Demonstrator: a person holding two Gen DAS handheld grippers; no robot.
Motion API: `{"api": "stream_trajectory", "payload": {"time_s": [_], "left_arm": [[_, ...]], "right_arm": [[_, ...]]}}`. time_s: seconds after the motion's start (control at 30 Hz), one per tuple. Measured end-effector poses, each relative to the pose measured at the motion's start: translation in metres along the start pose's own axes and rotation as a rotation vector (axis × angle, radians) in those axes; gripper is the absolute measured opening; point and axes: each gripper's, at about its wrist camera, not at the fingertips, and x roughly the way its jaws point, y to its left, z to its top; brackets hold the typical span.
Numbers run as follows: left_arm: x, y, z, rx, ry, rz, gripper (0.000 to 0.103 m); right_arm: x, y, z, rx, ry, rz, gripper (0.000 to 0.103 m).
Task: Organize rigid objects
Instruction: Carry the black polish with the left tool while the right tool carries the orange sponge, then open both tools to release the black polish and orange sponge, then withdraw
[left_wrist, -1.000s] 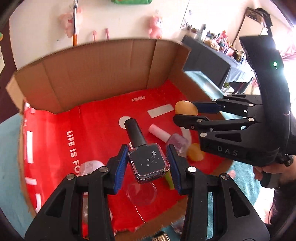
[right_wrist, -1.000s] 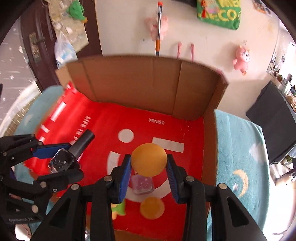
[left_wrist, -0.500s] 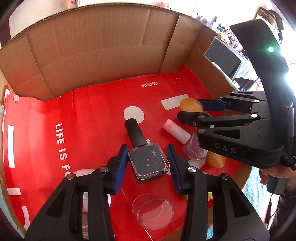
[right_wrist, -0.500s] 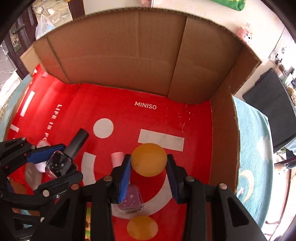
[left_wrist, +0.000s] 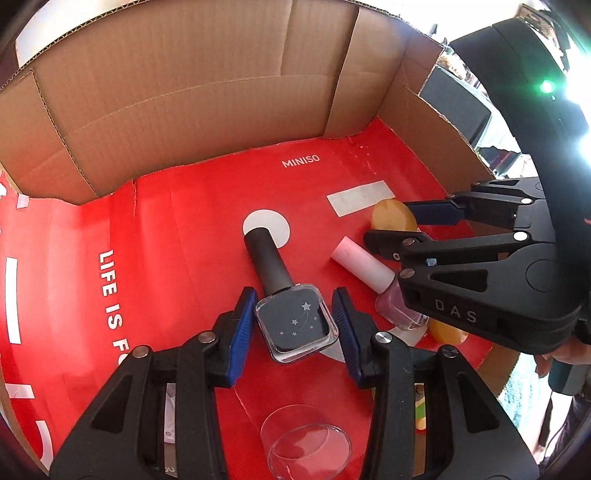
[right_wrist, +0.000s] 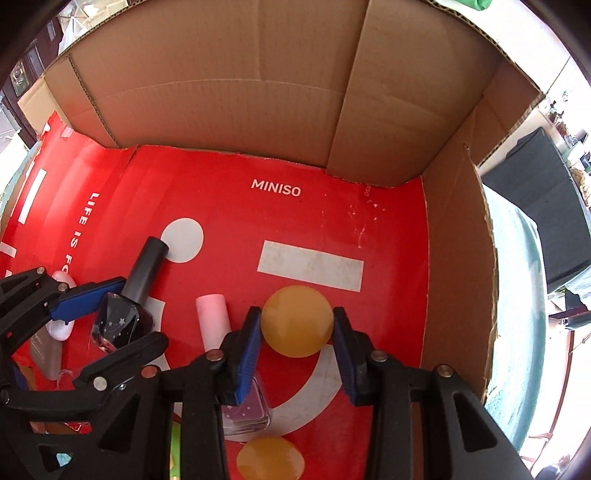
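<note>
Inside the box (left_wrist: 192, 92), over its red floor, the left gripper (left_wrist: 295, 325) clamps a dark bottle (left_wrist: 295, 325) by its square body, the black cap pointing toward the back wall. Just to its right the right gripper (right_wrist: 297, 325) grips an orange ball (right_wrist: 297, 321) between its blue pads. On the floor under them lie a pink bottle (left_wrist: 373, 280), a second ball (right_wrist: 271, 459) and a clear lid (left_wrist: 306, 446) near the front edge.

Two nail polish bottles: a dark one (left_wrist: 295, 325) at centre, a pink one (left_wrist: 373, 277) to its right. Two orange balls (right_wrist: 297, 320) (right_wrist: 270, 461), lower centre. One cardboard box (right_wrist: 258, 74).
</note>
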Motion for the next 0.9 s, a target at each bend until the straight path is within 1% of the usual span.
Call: {"api": "stream_trajectory", "payload": {"time_s": [0.17, 0.7, 0.83, 0.87, 0.9], "left_arm": [[0.005, -0.004, -0.001, 0.008, 0.002, 0.015, 0.04], [0.004, -0.011, -0.004, 0.028, -0.002, 0.036, 0.04], [0.002, -0.009, -0.005, 0.013, -0.006, 0.022, 0.043], [0.001, -0.007, -0.004, 0.005, -0.008, 0.016, 0.044], [0.0, -0.006, -0.005, -0.001, -0.011, 0.012, 0.048]], "right_arm": [[0.003, 0.008, -0.002, -0.005, -0.002, -0.004, 0.04], [0.005, 0.004, -0.001, -0.008, -0.006, 0.002, 0.041], [0.005, 0.004, 0.0, -0.01, -0.005, 0.001, 0.042], [0.005, 0.004, 0.0, -0.012, -0.005, 0.002, 0.043], [0.005, 0.004, 0.0, -0.014, -0.005, 0.005, 0.046]]}}
